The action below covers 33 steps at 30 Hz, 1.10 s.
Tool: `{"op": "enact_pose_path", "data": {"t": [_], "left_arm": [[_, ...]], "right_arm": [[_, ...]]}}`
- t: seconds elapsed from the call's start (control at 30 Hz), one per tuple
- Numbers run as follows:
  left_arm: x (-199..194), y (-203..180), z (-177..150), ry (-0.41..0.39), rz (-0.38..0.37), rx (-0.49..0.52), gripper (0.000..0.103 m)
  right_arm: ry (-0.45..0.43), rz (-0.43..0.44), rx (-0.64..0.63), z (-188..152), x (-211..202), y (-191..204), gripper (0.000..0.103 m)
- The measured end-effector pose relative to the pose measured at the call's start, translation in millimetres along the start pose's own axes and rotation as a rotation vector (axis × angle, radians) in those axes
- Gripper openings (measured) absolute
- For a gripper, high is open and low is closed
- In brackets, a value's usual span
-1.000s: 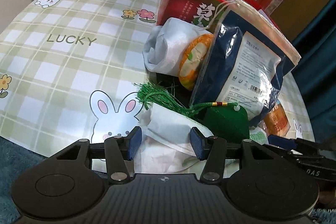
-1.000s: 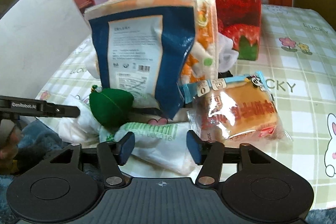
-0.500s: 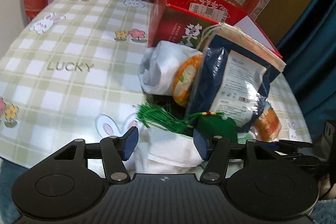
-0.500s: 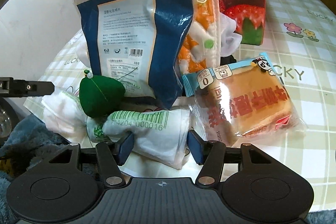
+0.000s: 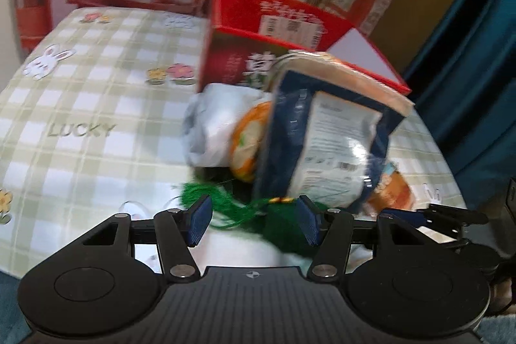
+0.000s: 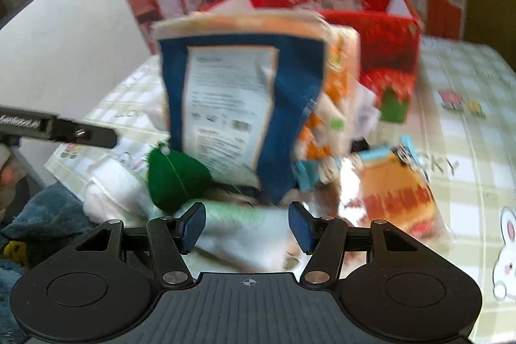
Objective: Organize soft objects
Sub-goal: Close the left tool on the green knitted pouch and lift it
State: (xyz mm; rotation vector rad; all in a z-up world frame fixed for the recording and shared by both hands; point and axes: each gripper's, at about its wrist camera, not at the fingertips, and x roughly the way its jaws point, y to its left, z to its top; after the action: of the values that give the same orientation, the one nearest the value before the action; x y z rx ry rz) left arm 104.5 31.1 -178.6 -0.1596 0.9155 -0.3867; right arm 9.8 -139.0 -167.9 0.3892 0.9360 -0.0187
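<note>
Worktop (image 5: 96,105): pale green and white check cloth printed with white rabbits, pink and yellow flowers and grey "LUCKY" lettering; red box (image 5: 258,31) with white characters, a white barcode label and, on its other face, a red strawberry with green leaves. Pouch (image 6: 238,105): navy blue with a white printed panel and an orange-tan top band; beside it an orange and white patterned soft item (image 6: 335,92), a green knitted pouch (image 6: 174,182) with a green tassel (image 5: 206,199), white wrapped packs (image 6: 251,231), and a bread packet (image 6: 396,192) in orange-brown with light blue trim and red lettering. Left tongs (image 5: 254,224) and right tongs (image 6: 246,226): black frames with dark blue pads.
</note>
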Motion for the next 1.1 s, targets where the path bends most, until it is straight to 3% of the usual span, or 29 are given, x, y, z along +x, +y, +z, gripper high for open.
{"op": "enact_pose_path", "data": {"t": [0.27,0.47,0.7,0.77,1.1], "left_arm": [[31.6,-13.1,-0.2,0.102,-0.044,-0.011,0.058],[42.2,-7.9,2.7,0.114,-0.069,-0.052,0.059],[57.9,-12.0,2.8,0.154,-0.117,-0.055,0.056],[57.9,-13.9,3.7,0.148,-0.115,-0.045,0.055],[11.7,-29.4,38.7,-0.015,-0.139,-0.005,0.054]], "right_arm": [[0.018,0.052,-0.149,11.9,9.8,27.5,0.054],[0.053,0.137,-0.176,22.2,29.6,38.5,0.053],[0.117,0.172,-0.148,23.3,55.3,40.3,0.052],[0.110,0.182,-0.124,24.1,55.5,38.0,0.045],[-0.069,0.202,-0.130,48.1,14.2,35.3,0.043]]}}
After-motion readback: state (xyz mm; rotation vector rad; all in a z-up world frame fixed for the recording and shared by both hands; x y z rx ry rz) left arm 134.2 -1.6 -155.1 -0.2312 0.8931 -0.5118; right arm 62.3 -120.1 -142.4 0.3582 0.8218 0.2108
